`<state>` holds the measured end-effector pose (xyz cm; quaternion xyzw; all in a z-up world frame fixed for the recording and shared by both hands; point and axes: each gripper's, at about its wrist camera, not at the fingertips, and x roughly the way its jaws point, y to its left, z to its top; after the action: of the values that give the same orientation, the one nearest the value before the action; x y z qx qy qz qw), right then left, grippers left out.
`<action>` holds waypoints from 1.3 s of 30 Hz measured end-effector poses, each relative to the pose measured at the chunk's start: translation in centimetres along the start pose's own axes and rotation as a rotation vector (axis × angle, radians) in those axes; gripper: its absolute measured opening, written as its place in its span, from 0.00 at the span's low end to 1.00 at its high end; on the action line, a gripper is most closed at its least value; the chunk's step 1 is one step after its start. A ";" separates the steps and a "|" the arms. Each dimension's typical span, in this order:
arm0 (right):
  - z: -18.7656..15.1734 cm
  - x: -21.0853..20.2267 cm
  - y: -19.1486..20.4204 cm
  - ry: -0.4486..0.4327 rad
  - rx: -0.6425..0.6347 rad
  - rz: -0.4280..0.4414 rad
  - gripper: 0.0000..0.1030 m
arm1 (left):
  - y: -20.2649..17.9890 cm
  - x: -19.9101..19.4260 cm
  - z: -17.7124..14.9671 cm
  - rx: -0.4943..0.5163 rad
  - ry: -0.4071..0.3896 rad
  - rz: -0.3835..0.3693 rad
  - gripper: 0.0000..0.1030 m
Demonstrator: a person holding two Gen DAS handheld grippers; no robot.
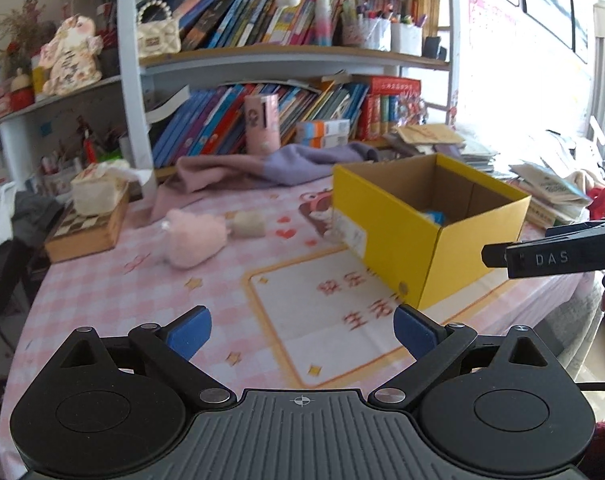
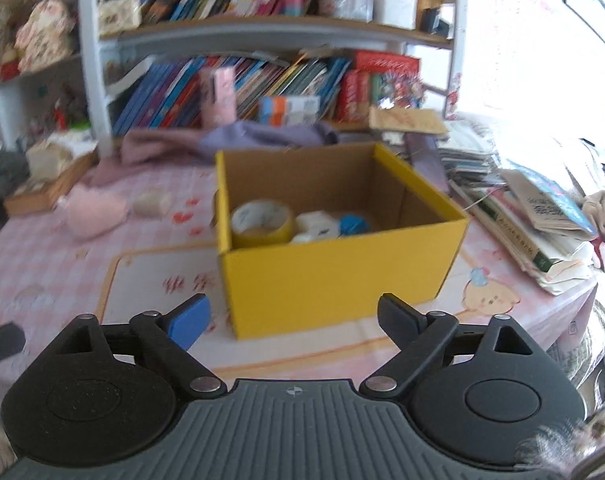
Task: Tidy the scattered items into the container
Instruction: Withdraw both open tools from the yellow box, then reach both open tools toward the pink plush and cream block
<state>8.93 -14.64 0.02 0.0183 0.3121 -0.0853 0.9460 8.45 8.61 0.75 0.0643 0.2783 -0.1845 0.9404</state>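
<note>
Left gripper (image 1: pixel 302 332) nearest, jaws spread, empty; right gripper (image 2: pixel 292 320) likewise spread, facing the box (image 2: pixel 342 276). Pink plush (image 1: pixel 192 238) and beige block (image 1: pixel 248 224) lie ahead-left on the cloth, left of the box. Left hand looks nearer them.

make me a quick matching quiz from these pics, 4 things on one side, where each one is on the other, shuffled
Things:
1. tape roll
2. pink plush toy
3. tissue pack
4. purple cloth

Places:
A. lying along the foot of the bookshelf
B. inside the yellow box
C. on top of a checkered board at the table's left edge
D. on the tablecloth left of the box

Pairs: 1-B, 2-D, 3-C, 4-A
</note>
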 end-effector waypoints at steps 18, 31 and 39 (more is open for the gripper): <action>-0.9 -0.7 9.1 0.062 -0.219 0.244 0.90 | 5.0 -3.0 -2.9 -0.152 0.063 0.120 1.00; 1.7 3.6 11.0 0.069 -0.284 0.312 0.90 | 6.3 0.2 -1.2 -0.158 0.071 0.160 1.00; 5.2 8.0 11.3 0.042 -0.293 0.320 0.88 | 7.1 4.0 1.3 -0.152 0.015 0.180 1.00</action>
<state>20.25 -5.18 -0.74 -0.0683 0.3339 0.1124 0.9334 14.99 13.65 -0.23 0.0189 0.2918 -0.0773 0.9532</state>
